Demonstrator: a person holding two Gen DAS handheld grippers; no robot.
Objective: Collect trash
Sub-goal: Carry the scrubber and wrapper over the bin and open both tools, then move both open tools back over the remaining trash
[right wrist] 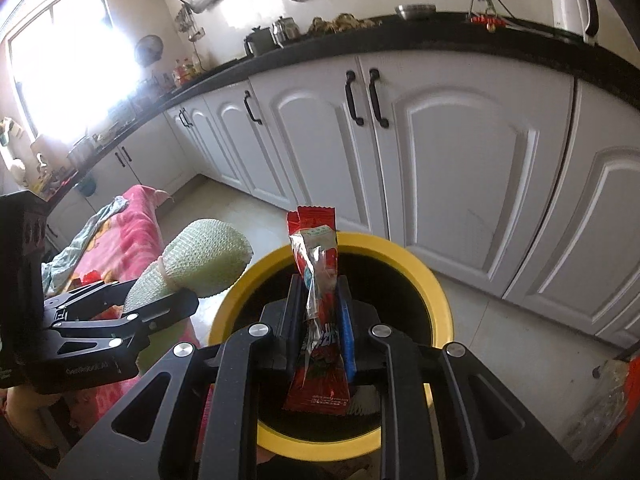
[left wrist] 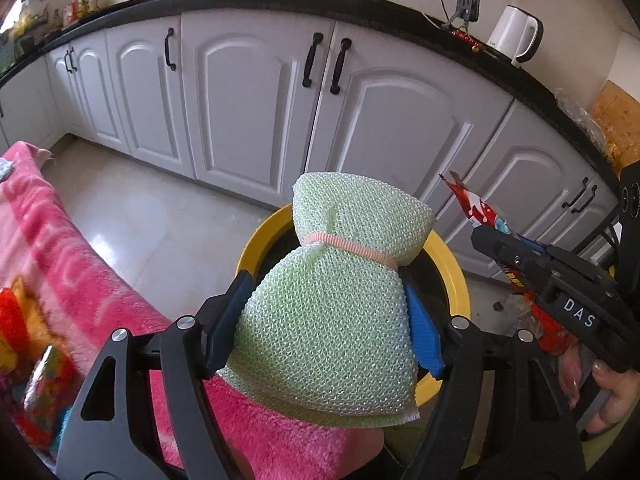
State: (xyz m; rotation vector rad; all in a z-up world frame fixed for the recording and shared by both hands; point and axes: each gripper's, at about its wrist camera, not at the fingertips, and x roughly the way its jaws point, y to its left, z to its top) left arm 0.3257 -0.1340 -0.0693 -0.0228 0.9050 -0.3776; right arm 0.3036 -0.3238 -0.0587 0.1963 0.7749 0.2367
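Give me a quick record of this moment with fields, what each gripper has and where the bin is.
left gripper: shut on green mesh scrubber
right gripper: shut on red snack wrapper
bin: yellow-rimmed bin, dark inside, on the floor below both grippers
backdrop: white cabinets
left side: pink towel

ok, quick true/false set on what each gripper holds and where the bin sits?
1. The left gripper holds a green mesh scrubber. True.
2. The right gripper is empty. False: its jaws are shut on a red snack wrapper.
3. The bin has a yellow rim. True.
4. The wrapper already lies in the bin. False: it is held above the opening.
5. The cabinets are dark wood. False: white with black handles.
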